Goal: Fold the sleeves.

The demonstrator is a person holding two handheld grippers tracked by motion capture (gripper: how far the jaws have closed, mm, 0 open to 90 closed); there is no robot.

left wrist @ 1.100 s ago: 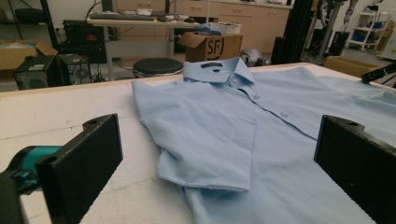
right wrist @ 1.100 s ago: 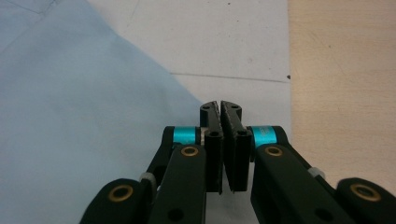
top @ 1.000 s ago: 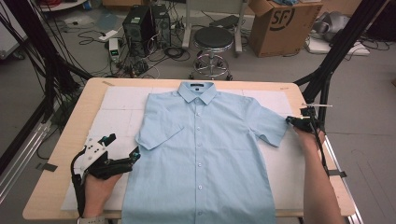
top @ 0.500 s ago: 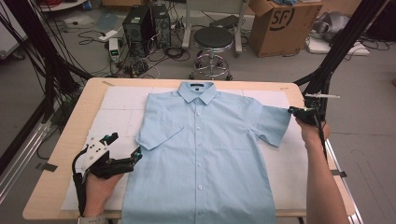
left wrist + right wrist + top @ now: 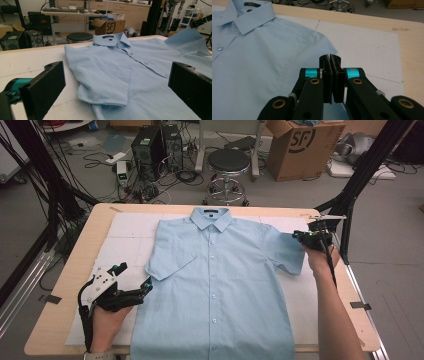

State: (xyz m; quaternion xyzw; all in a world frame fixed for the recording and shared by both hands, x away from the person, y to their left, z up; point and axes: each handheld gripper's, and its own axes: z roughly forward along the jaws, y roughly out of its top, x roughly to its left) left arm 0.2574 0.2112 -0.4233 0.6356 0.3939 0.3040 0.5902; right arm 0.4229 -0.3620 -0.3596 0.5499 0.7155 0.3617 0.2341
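Noted right claw [image 5: 329,58] pressed together, judged clamped on hem of right sleeve [image 5: 185,37], held raised off white mat [image 5: 125,235]. Rest of blue shirt [image 5: 220,285] flat on table [image 5: 75,285], buttoned front up, spreading away from that claw toward the other. Left claw [image 5: 146,287] wide apart, nothing between, resting just beside shirt's opposite edge, below other sleeve. Step judged: start of folding raised sleeve inward. Next calls for carrying hem across toward button line, keeping grip, laying it flat without dragging body. Pinch point itself hidden behind closed jaws in right gripper view; shirt's lower hem cut off at frame bottom.
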